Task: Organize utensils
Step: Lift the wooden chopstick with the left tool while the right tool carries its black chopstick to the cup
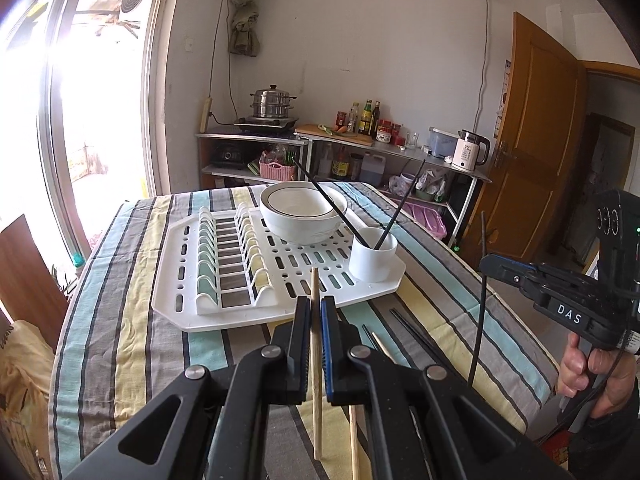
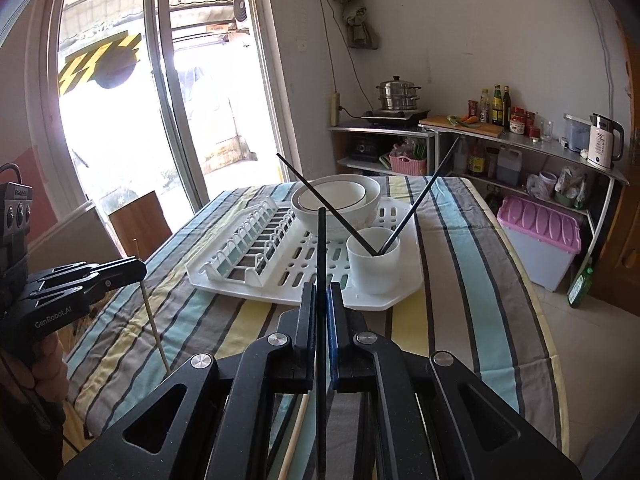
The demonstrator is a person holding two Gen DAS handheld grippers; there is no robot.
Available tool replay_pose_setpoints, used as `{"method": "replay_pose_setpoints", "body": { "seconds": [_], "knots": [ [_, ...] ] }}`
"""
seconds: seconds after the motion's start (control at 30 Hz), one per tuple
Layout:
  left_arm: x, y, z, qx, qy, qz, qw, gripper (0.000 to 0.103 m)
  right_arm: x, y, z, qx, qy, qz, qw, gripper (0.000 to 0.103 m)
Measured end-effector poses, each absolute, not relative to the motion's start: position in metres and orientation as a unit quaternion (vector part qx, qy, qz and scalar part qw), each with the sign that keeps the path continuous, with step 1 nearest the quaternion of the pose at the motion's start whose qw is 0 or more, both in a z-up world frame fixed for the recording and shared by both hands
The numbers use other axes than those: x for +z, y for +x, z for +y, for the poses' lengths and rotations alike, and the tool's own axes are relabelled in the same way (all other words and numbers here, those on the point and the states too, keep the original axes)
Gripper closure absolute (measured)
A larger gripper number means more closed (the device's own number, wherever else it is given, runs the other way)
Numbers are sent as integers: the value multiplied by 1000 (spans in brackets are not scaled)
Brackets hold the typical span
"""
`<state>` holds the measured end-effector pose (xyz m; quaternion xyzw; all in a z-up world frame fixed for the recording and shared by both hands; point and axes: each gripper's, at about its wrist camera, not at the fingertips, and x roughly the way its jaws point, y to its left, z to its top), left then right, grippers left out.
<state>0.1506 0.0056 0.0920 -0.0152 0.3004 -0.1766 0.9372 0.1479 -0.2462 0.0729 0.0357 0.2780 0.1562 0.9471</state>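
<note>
My left gripper (image 1: pixel 315 304) is shut on a wooden chopstick (image 1: pixel 316 360) and holds it upright above the striped table; it also shows in the right wrist view (image 2: pixel 132 266) with that chopstick (image 2: pixel 154 320). My right gripper (image 2: pixel 321 292) is shut on a black chopstick (image 2: pixel 321 248); it also shows in the left wrist view (image 1: pixel 490 262) with that chopstick (image 1: pixel 480 320). A white cup (image 1: pixel 373 255) (image 2: pixel 374 266) stands on the white drying rack (image 1: pixel 192 312) (image 2: pixel 404 296) and holds two black chopsticks (image 1: pixel 394 214) (image 2: pixel 420 204).
Stacked white bowls (image 1: pixel 302 216) (image 2: pixel 336 204) sit at the rack's back. Loose black chopsticks (image 1: pixel 412 330) and a wooden one (image 1: pixel 354 440) lie on the striped tablecloth (image 1: pixel 120 340). Shelves with pots and bottles stand behind; a pink-lidded bin (image 2: pixel 540 236) is at the right.
</note>
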Motion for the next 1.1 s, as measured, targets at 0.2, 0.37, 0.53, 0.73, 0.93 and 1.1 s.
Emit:
{"method": "replay_pose_setpoints", "body": {
  "seconds": [0.2, 0.37, 0.53, 0.73, 0.93, 1.1],
  "knots": [
    [97, 137, 7, -182, -18, 292, 939, 98, 78, 132, -249, 157, 36, 262, 951, 98],
    [96, 138, 5, -184, -17, 295, 938, 98, 80, 127, -251, 157, 36, 257, 953, 98],
    [97, 141, 6, -184, -17, 292, 938, 98, 83, 123, -254, 156, 36, 251, 955, 98],
    [106, 150, 3, -186, -12, 287, 940, 98, 92, 126, -257, 153, 35, 241, 958, 98],
    [120, 169, -9, -197, -4, 282, 939, 98, 104, 137, -261, 148, 34, 230, 961, 98],
    [134, 194, -25, -214, -5, 282, 935, 98, 115, 153, -266, 146, 35, 224, 963, 98]
  ]
}}
